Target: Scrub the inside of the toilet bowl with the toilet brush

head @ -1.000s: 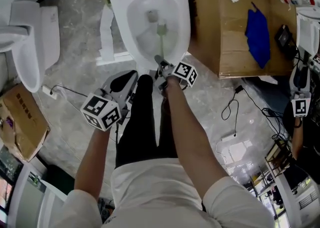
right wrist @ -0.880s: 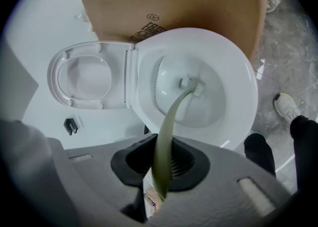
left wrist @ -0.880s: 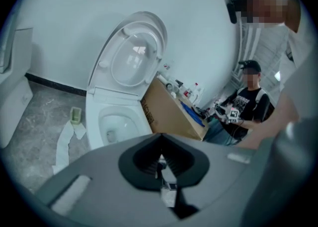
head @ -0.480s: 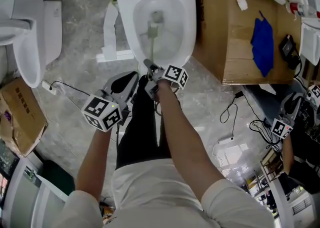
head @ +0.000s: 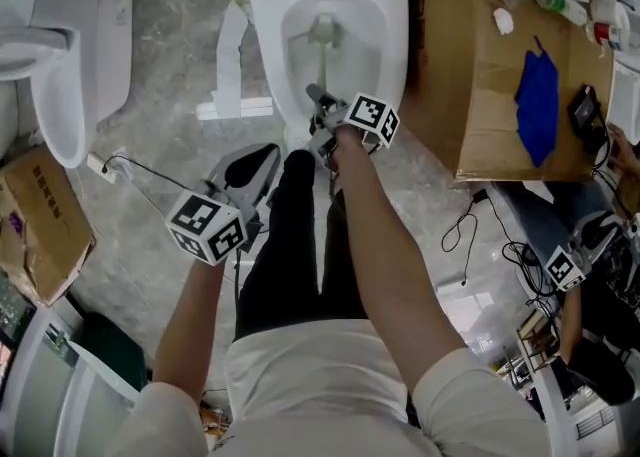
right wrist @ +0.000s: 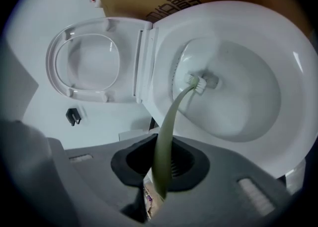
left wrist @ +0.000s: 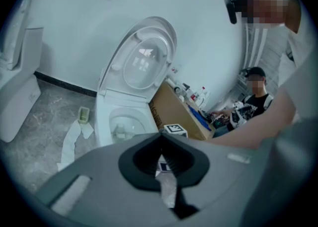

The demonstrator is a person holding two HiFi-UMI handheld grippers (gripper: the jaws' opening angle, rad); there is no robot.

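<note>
Another stroke for the toilet bowl (head: 272,40): the toilet brush (head: 322,57) has pushed deeper, its head now at the drain (right wrist: 213,79), so scrubbing is under way. Its handle runs from the right gripper (head: 320,110), clamped on it, straight into the bowl, bristles at the far end. The left gripper (head: 243,173) idles, jaws together, empty.

toilet bowl (head: 268,25) is top-centre, lid (right wrist: 87,62) up behind it. toilet brush (head: 323,33) head is down in the bowl, handle running back to the right claw (head: 318,113) at the front rim. left claw (head: 248,173) is nearer me & further left, over the floor. cardboard box (head: 470,95) just right of the bowl w/ a cloth (head: 538,105) on top. 2nd toilet (head: 75,55) far left.
</note>
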